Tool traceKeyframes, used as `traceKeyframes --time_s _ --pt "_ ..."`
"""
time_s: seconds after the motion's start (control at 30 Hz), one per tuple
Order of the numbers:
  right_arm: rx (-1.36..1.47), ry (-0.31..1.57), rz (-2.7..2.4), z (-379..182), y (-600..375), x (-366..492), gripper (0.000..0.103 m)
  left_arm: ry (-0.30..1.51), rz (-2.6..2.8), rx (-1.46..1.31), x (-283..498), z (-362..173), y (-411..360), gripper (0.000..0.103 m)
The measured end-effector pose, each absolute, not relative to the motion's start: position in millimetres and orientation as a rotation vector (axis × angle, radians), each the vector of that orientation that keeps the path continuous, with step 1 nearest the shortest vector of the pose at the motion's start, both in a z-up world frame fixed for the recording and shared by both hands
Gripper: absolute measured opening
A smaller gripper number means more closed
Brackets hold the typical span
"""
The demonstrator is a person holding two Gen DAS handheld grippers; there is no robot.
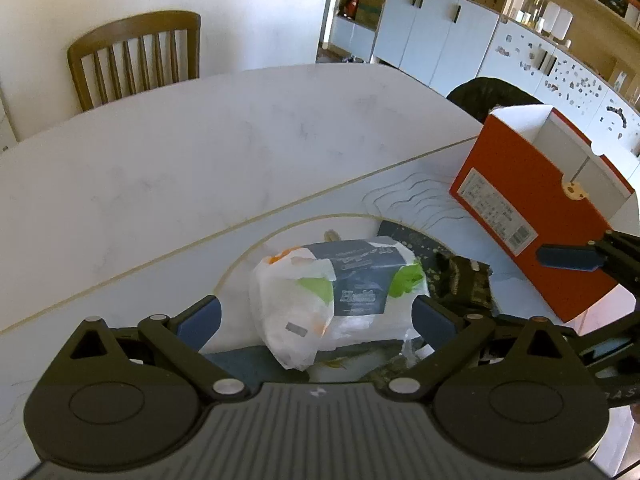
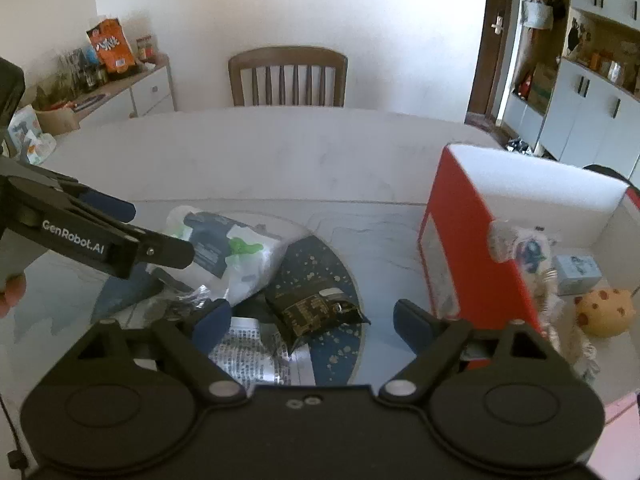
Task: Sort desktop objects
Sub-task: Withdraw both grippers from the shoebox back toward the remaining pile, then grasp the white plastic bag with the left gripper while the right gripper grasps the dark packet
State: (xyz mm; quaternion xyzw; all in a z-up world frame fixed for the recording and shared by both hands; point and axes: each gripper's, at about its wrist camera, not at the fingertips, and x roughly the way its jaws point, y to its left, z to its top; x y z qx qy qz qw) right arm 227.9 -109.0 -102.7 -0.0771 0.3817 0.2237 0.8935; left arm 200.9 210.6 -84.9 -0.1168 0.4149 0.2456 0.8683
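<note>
sorting looks partly done: a cookie-shaped toy (image 2: 606, 312) and small box (image 2: 578, 268) already lie in the orange box (image 2: 476, 240), while the left gripper (image 1: 316, 316), wide, straddles the white packet (image 1: 332, 288) and the right gripper (image 2: 312, 320), wide, frames the dark pouch (image 2: 316, 308) on the table (image 2: 280, 152).

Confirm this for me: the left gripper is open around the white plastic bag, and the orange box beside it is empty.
Not quite. The left gripper is open around the white plastic bag, but the orange box is not empty: the right wrist view shows a cookie-shaped toy and a small blue box inside it.
</note>
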Motion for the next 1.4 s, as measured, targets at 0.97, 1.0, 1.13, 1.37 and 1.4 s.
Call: traceKeyframes --time_s 0.97,1.0,1.13,1.37,1.4 --pt "-0.109 0.890 0.501 -132 -104 265 0.069 0.861 0.481 -0.258 213 -111 228 0.074" --pt "-0.108 0.891 0.502 -132 -104 265 0.069 0.861 0.481 -0.258 213 -111 228 0.072" --pt "-0.098 0.897 0.505 -131 -105 265 0.064 0.859 0.473 -0.271 212 -109 228 0.059" --pt "-0.093 0.900 0.500 -130 -105 264 0.058 0.854 0.478 -0.274 211 -108 230 0.043" --pt "-0.095 0.899 0.497 -129 -105 263 0.058 0.853 0.479 -0.276 211 -108 230 0.041"
